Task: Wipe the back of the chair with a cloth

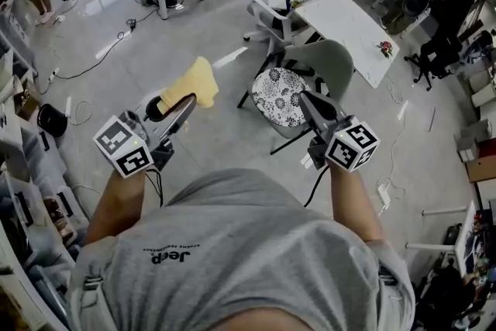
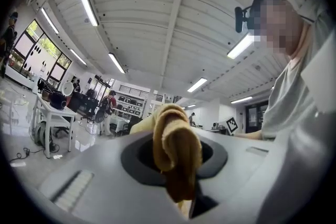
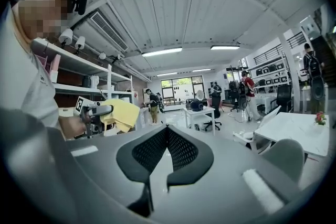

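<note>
Near the middle of the head view, one yellow cloth point(image 1: 194, 81) was held by the left gripper point(image 1: 184, 103), whose jaws were clamped tight on it. The left gripper view showed its folded end bunched between them, the rest hidden behind that fold. At center right, the right gripper point(image 1: 304, 97) had its jaws pressed together on nothing. Its tip overlapped one grey-green chair point(image 1: 329, 62), covering part of the seat edge. One black-and-white patterned cushion point(image 1: 279, 95) lay on the seat. Cloth and chair back were well apart. Toward the upper right stood one white table point(image 1: 349, 27), with one white chair point(image 1: 270, 15) just beside it.
</note>
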The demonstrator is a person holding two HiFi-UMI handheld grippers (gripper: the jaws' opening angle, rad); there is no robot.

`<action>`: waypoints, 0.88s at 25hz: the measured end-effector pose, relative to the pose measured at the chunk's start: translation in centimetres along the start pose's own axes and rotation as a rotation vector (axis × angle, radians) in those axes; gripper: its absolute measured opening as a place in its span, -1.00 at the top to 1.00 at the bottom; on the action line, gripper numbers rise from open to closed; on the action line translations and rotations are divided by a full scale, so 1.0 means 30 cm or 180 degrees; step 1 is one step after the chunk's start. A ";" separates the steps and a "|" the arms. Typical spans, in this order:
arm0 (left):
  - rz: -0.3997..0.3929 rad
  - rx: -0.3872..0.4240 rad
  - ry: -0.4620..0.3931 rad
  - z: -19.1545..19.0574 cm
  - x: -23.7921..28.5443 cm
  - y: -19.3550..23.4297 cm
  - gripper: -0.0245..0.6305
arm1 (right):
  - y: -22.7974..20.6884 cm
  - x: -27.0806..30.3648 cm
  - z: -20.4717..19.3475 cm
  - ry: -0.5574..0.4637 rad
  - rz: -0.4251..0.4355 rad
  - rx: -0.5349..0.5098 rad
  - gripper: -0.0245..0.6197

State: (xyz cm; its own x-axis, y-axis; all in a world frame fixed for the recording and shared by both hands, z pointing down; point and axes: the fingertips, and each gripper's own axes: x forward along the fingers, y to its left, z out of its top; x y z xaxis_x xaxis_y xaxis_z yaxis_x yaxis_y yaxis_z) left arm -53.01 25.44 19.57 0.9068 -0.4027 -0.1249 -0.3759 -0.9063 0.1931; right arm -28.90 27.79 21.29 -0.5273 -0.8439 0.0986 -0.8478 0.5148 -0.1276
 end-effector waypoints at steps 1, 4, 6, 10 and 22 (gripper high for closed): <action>-0.0016 0.0004 0.0000 0.014 0.000 0.053 0.53 | -0.004 0.053 0.001 0.0016 -0.0007 0.0003 0.91; -0.0052 -0.0039 -0.0017 0.038 0.017 0.191 0.53 | -0.032 0.189 0.005 0.0076 -0.0021 0.0002 0.91; -0.0057 -0.0087 -0.0014 0.038 0.035 0.266 0.53 | -0.058 0.262 0.002 0.0134 -0.0023 0.0013 0.91; -0.0060 -0.0160 0.0042 0.016 0.094 0.360 0.53 | -0.142 0.358 -0.014 0.0235 -0.0024 0.0088 0.91; 0.0508 -0.0189 0.0045 -0.057 0.552 0.600 0.53 | -0.683 0.682 -0.002 0.0189 0.0659 0.0172 0.91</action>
State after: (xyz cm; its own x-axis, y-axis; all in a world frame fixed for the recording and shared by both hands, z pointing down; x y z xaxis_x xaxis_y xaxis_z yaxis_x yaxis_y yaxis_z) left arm -44.43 2.69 22.63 0.8393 -0.5386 -0.0745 -0.5037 -0.8218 0.2664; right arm -22.32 -0.03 25.98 -0.6937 -0.7097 0.1226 -0.7175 0.6661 -0.2038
